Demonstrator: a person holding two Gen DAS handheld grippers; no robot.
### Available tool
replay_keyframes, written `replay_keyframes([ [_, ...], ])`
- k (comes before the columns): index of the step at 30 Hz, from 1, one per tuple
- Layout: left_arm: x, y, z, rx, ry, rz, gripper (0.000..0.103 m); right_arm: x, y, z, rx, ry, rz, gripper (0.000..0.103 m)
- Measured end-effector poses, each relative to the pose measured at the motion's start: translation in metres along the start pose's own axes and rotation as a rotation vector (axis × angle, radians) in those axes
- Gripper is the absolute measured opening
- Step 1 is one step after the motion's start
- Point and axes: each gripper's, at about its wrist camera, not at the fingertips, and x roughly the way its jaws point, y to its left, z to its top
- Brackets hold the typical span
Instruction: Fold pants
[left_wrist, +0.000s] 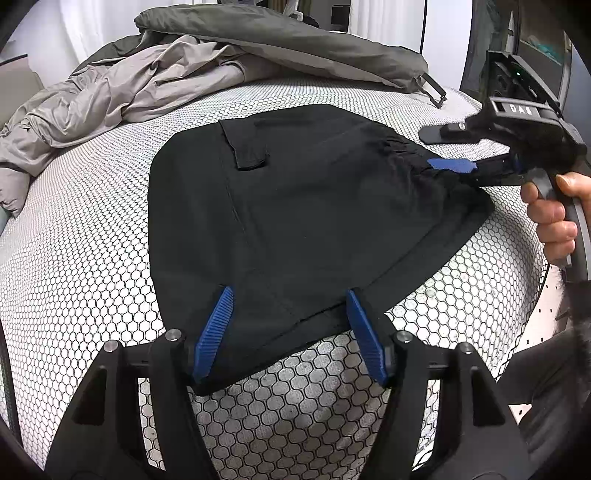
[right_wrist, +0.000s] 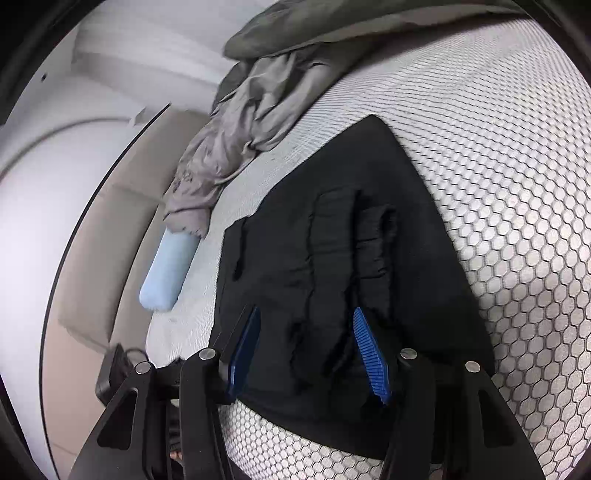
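Note:
The black pants (left_wrist: 295, 206) lie folded into a flat stack on the honeycomb-patterned mattress (left_wrist: 92, 266). A pocket flap sits on top toward the far side. My left gripper (left_wrist: 290, 295) is open, its blue pads straddling the near hem edge. My right gripper (left_wrist: 452, 164) reaches in from the right at the gathered waistband. In the right wrist view the right gripper (right_wrist: 304, 314) is open, its jaws apart over the wrinkled waistband of the pants (right_wrist: 332, 240), low against the cloth.
A heap of grey and olive garments (left_wrist: 155, 81) lies at the far side of the mattress. A light blue roll (right_wrist: 168, 269) rests at the mattress edge beside a beige headboard (right_wrist: 110, 221). The person's hand (left_wrist: 554, 214) holds the right gripper's handle.

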Motion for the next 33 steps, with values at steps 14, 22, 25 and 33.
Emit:
replay_keyframes([
  [14,0.000,0.004,-0.003,-0.025,0.008,-0.019,0.064,0.011,0.023,0.001,-0.113,0.075,-0.031,0.054],
  [22,0.000,0.004,0.002,-0.048,0.006,-0.010,0.067,0.012,0.065,-0.015,-0.374,0.013,-0.197,0.008],
  [25,-0.003,0.005,0.003,-0.059,0.002,-0.024,0.067,-0.017,0.082,-0.024,-0.414,-0.020,-0.152,0.008],
  [33,-0.010,-0.004,0.004,-0.037,-0.003,-0.053,0.067,0.005,0.021,-0.031,-0.245,0.073,-0.273,0.009],
])
